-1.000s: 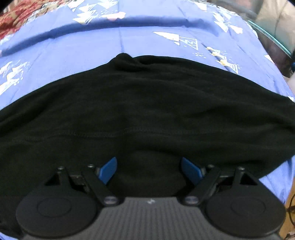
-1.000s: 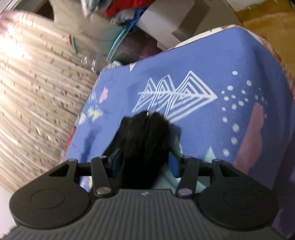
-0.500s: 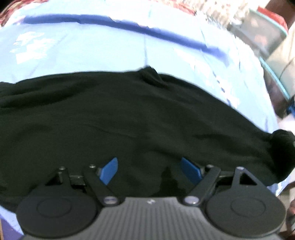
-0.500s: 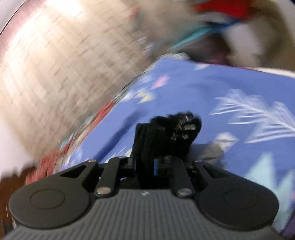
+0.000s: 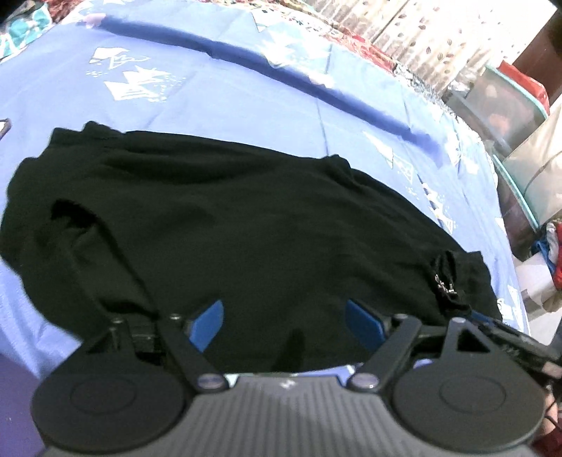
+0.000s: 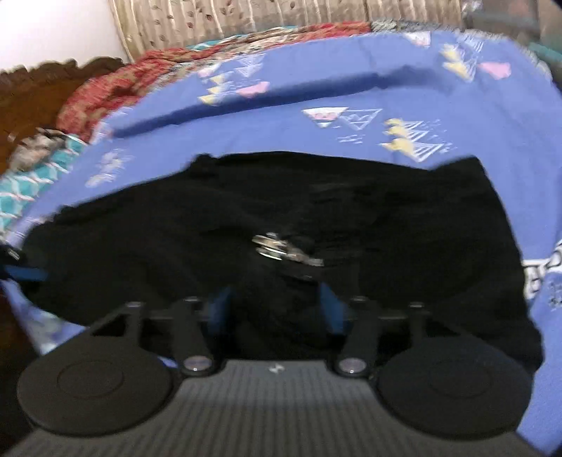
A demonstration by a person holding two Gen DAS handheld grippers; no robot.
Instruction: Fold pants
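Note:
The black pants (image 5: 246,225) lie folded over on the blue patterned bedsheet (image 5: 217,91). My left gripper (image 5: 284,318) is open, its blue pads apart over the near edge of the cloth. The right gripper shows at the right edge of the left wrist view (image 5: 505,337), beside a waistband end with a metal clasp (image 5: 444,281). In the right wrist view the pants (image 6: 386,218) fill the middle. My right gripper (image 6: 272,309) has its jaws partly apart with a bunched part of the pants between them. The metal clasp (image 6: 281,248) sits just ahead of it.
A red patterned blanket (image 6: 116,84) and a dark wooden headboard (image 6: 31,91) lie at the far left. A curtain (image 5: 404,31) hangs behind the bed. A clear storage box with a teal rim (image 5: 505,105) and other clutter stand off the bed's right side.
My right gripper has swung across the bed carrying the pants' end over the rest, and its jaws have widened from their tight pinch. The left gripper stays open and has shifted slightly.

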